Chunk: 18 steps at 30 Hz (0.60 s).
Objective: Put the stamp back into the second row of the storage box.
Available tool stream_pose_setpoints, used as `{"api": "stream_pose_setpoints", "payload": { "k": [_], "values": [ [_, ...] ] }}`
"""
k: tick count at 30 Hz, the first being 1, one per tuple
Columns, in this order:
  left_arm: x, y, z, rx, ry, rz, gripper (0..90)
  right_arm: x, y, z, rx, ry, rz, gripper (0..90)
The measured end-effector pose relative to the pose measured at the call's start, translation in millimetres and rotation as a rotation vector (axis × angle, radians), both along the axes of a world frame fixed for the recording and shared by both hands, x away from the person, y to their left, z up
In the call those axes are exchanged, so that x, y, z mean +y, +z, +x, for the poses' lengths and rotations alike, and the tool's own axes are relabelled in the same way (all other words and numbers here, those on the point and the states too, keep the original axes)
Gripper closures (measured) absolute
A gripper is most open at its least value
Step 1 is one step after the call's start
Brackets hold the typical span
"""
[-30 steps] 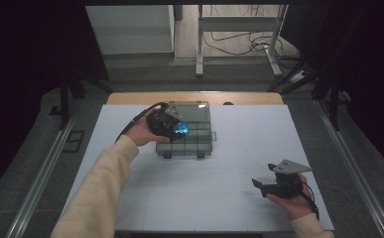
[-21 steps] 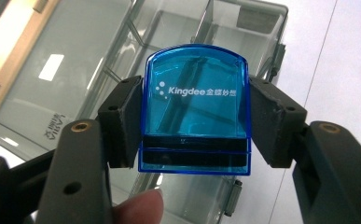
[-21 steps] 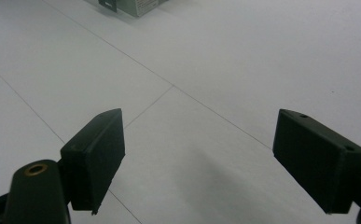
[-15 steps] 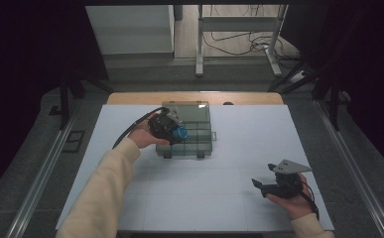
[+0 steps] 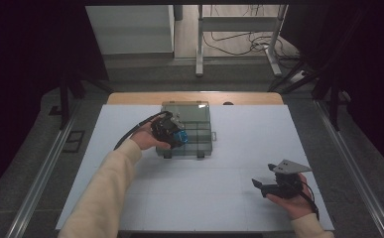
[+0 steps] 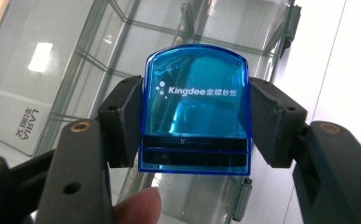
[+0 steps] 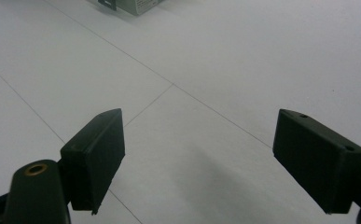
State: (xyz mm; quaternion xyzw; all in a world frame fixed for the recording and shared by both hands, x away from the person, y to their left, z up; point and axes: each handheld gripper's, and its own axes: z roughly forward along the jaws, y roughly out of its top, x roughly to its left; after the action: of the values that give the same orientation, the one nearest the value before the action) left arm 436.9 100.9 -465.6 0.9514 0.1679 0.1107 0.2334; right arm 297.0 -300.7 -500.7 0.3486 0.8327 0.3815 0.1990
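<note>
My left gripper [image 6: 194,135] pinching blue stamp [image 6: 196,109], holding it over clear box [image 5: 192,130] at far middle of white table [image 5: 259,129]. My right gripper [image 5: 260,186] spread wide, near right, holding nothing.

a: what covers the worktop?
b: a white sheet [image 5: 229,163] with thin seam lines [image 7: 145,60] across it. a bare wooden strip [image 5: 140,97] shows along the far edge.
a: anything on that far edge?
b: a small dark round thing [image 5: 227,103], too small to tell what.
a: and beyond?
b: a white cabinet [image 5: 130,29] past the far left corner, a metal stand [image 5: 199,44] and loose cables [image 5: 239,44] on the floor. a metal rail [image 5: 45,163] runs beside the left edge.
</note>
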Motion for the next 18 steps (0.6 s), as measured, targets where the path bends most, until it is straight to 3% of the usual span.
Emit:
{"api": "stream_pose_setpoints", "payload": {
  "k": [7,9,13,16,17,18],
  "values": [
    [-0.7,-1.2,-0.4,0.011,-0.006,-0.004,39.4,-0.1,0.0,0.0,0.001,0.000,-0.002,17.0],
    [-0.9,-1.2,-0.9,0.013,-0.006,-0.005,25.2,-0.1,-0.1,0.0,0.001,0.000,-0.002,17.0],
    [2.5,6.7,-1.3,0.033,0.031,-0.068,7.8,-0.1,-0.1,-0.1,0.001,0.001,-0.003,17.0],
    [5.8,10.5,-1.7,0.041,0.059,-0.099,4.3,-0.1,-0.1,0.0,0.001,0.000,-0.004,17.0],
    [10.1,14.3,-3.9,0.040,0.092,-0.136,4.2,-0.1,-0.2,0.0,0.001,0.000,-0.004,17.0],
    [10.1,14.3,-3.9,0.040,0.092,-0.136,4.0,-0.1,-0.2,0.0,0.001,0.000,-0.004,17.0]
  ]
}}
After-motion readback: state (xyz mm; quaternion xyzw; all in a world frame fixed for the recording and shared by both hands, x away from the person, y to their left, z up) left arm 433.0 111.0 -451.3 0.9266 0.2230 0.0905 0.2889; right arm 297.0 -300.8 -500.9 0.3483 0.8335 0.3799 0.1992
